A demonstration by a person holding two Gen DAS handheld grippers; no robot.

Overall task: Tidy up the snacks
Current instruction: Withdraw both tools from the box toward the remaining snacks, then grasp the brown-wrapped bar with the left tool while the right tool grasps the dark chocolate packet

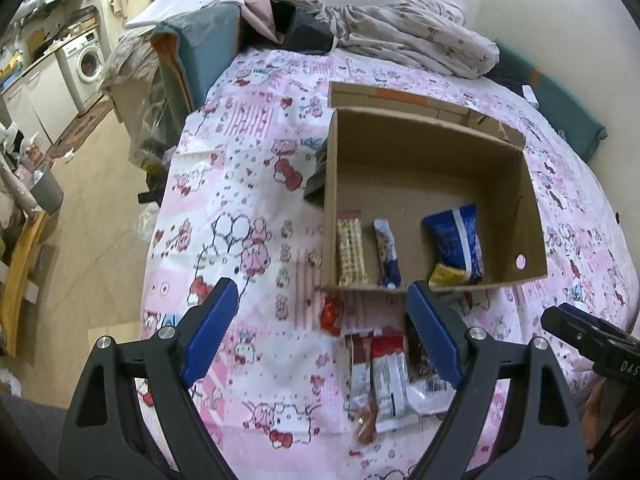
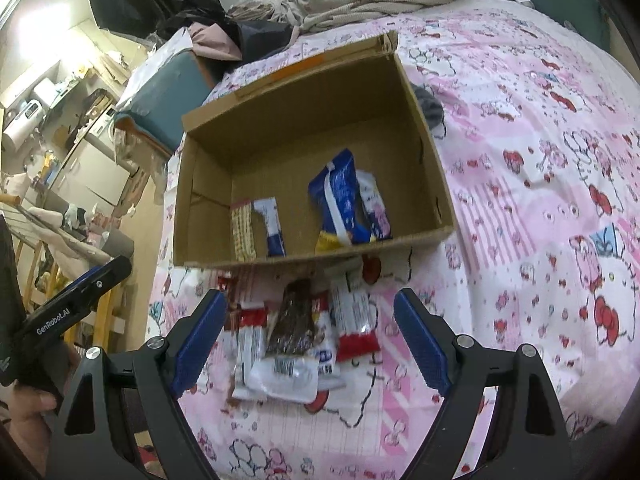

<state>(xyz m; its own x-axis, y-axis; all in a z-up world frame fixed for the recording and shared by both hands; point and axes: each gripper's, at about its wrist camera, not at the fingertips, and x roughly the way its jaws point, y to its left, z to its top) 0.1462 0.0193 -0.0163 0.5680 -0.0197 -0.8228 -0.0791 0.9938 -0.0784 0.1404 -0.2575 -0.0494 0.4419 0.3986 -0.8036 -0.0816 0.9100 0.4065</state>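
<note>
Nearest to us, the right gripper (image 2: 306,340) hangs over the bed (image 2: 540,208) with its two blue fingers spread wide and nothing between them. Right under it lies a small pile of snacks (image 2: 296,344) on the pink sheet. On top is a dark brown bar (image 2: 294,320), and white and red packs (image 2: 354,320) lie on each side of it. They all lie long-ways, pointing away from the gripper toward the box (image 2: 224,252). So the fingers stand on the two long sides of the brown bar, which looks good for a pinch across its thin way.

The left gripper (image 1: 320,328) is spread wide too and holds nothing. The same pile sits off toward its right finger (image 1: 434,336), not in the middle. I think the right hand is closer and better placed to grab next.

A little farther is the open box, just past the pile. Inside, near its front wall, lie a yellow bar (image 2: 243,232), a small blue and white pack (image 2: 274,226) and a big blue bag (image 2: 340,200).
</note>
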